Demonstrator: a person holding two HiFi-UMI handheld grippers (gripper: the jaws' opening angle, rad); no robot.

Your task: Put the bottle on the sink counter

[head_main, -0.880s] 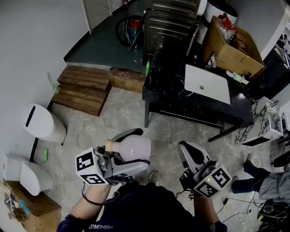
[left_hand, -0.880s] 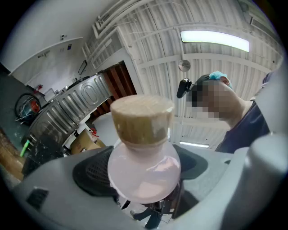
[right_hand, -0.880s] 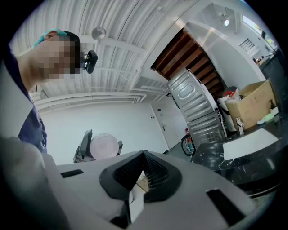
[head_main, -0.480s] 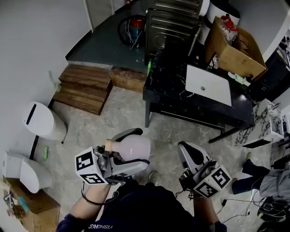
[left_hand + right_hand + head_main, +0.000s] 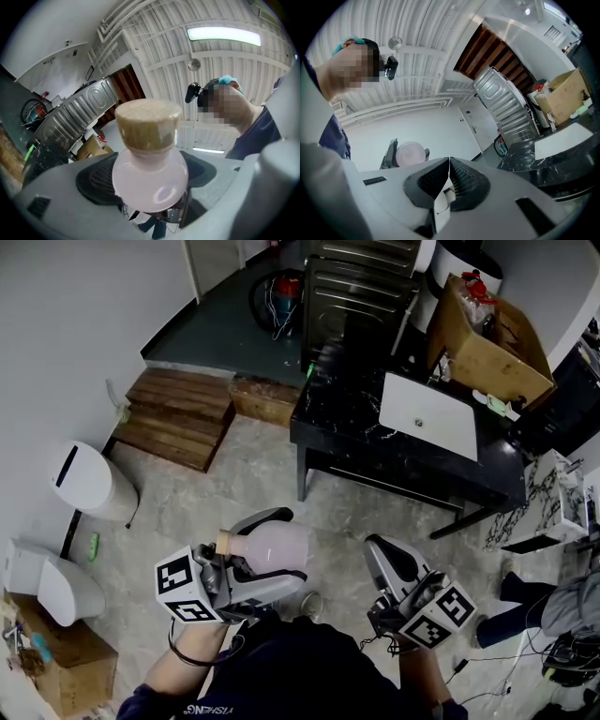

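Observation:
A pale pink bottle (image 5: 272,547) with a tan cork top lies between the jaws of my left gripper (image 5: 281,545), which is shut on it at waist height. In the left gripper view the bottle (image 5: 150,176) fills the middle, cork end toward the camera, both pads against its round body. My right gripper (image 5: 384,557) hangs beside it, shut with nothing between its jaws; its pads (image 5: 449,180) meet. The black marble sink counter (image 5: 337,418) with a white rectangular basin (image 5: 427,413) stands ahead across the floor, apart from both grippers.
A cardboard box (image 5: 487,343) sits at the counter's far right corner. A metal appliance (image 5: 352,282) stands behind the counter. A wooden step (image 5: 178,418) lies left of it. White bins (image 5: 89,484) line the left wall. Cables trail at the right.
The view has shifted slightly toward the counter. Both grippers keep their poses and the bottle stays held.

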